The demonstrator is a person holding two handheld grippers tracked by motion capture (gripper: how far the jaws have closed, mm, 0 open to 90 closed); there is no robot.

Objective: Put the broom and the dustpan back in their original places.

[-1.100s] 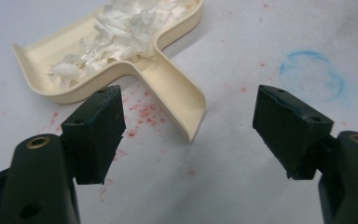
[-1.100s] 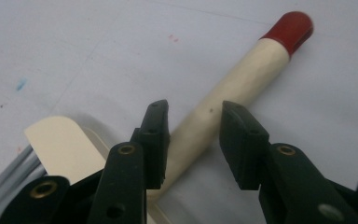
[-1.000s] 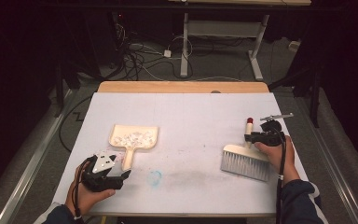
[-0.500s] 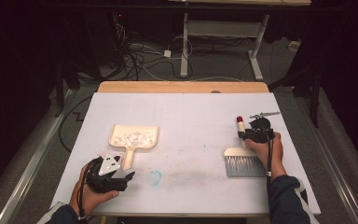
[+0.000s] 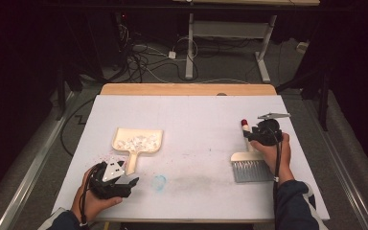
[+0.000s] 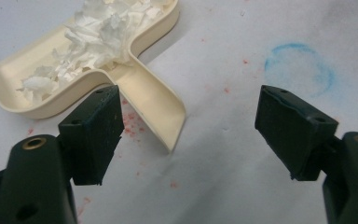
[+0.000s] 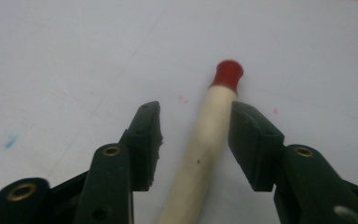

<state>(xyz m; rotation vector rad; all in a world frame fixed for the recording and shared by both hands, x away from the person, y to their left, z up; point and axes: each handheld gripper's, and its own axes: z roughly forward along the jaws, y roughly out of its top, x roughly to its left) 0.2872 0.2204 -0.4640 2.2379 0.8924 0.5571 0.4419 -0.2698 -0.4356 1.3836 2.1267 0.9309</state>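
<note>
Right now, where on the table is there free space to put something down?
The far half of the table, beyond the dustpan, lies bare, as does the middle strip between dustpan and brush. It is crowded near the left gripper by the dustpan handle, and around the right gripper.

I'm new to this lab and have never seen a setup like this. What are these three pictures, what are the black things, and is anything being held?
A person sits at a white table and holds a hand tool with two black jaws in each hand. The high view looks down from above. The other two pictures come from small cameras riding on each tool, looking along its jaws.

The left gripper is wide open and holds nothing; just ahead lies a cream dustpan full of white paper scraps. There is also a faint blue ring mark on the table.

The right gripper sits around the wooden handle of a hand brush, which lies on the table. Its jaws have just been opening, with gaps on both sides of the handle, so the brush is released.
</note>
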